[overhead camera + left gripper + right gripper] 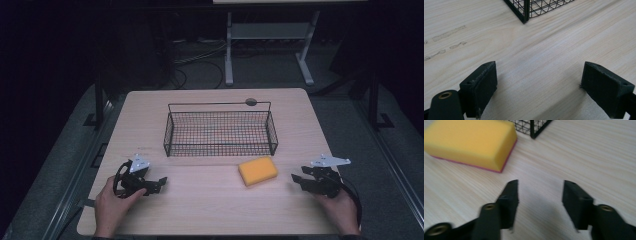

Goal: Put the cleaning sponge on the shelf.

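Both the left gripper (159,183) and right gripper (296,179) are held open (nothing between the jaws) near a yellow sponge (257,170) on the counter (210,200).

High view looks down from above; both gripper views skim the table (544,65), sharing the basket (220,131) corners.

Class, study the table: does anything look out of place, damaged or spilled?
Nothing stands out. The wire basket stands upright, the yellow sponge lies flat just in front of it, and faint scuff marks show on the table.
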